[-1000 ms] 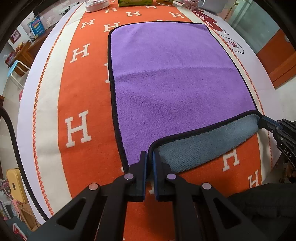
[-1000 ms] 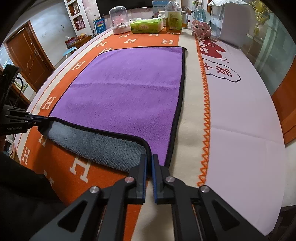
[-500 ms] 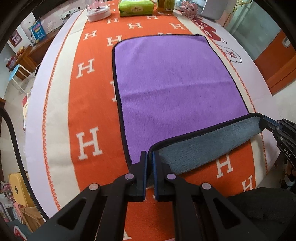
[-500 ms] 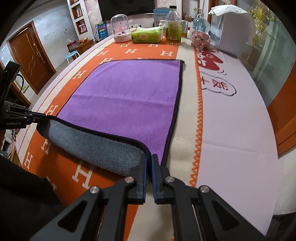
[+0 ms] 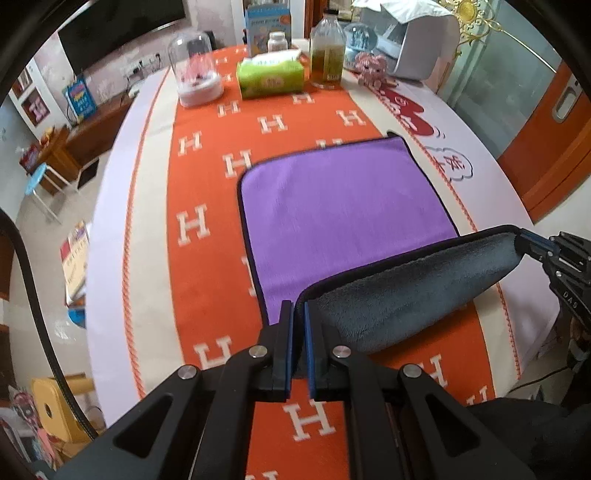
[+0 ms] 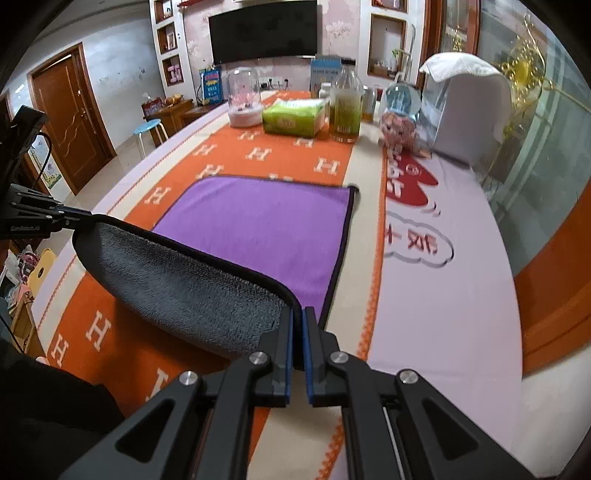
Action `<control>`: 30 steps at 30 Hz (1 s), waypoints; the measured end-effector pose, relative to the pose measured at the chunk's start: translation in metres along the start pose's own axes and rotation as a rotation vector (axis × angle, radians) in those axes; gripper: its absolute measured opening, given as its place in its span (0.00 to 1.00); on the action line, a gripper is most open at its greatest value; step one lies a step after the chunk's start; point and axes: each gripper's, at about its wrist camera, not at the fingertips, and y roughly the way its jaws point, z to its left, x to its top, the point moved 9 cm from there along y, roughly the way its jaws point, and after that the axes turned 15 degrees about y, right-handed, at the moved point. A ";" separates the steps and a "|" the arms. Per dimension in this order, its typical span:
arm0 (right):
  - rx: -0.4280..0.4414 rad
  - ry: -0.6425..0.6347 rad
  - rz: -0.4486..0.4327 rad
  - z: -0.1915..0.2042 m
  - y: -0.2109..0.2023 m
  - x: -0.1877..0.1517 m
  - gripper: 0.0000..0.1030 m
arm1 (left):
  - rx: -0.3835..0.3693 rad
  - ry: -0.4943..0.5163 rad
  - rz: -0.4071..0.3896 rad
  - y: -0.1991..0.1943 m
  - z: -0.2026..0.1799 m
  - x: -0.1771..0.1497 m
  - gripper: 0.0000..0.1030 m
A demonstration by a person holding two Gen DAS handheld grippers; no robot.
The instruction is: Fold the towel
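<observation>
Left wrist: left gripper fingers pinched shut on towel near corner, far half flat on tabletop.

Right wrist: right gripper likewise clamps other corner. Carry both level fwd, align w/ far edge.

A home living room: wall television, wooden door, cluttered table.

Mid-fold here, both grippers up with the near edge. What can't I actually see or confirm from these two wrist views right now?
- Towel corners inside the jaws: covered by the pads of the left gripper and right gripper.
- Towel's far edge: motion-blurred in both views.
- Tablecloth under the lifted grey flap: hidden in both views.
- Bottle label: too small to read.
</observation>
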 end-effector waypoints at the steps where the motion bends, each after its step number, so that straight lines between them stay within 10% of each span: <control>1: -0.001 -0.007 -0.010 0.000 -0.001 0.007 0.04 | 0.001 0.001 -0.007 -0.002 0.002 0.005 0.04; 30: -0.058 -0.014 -0.207 -0.009 0.082 0.131 0.05 | 0.126 -0.169 -0.156 0.069 0.085 0.111 0.04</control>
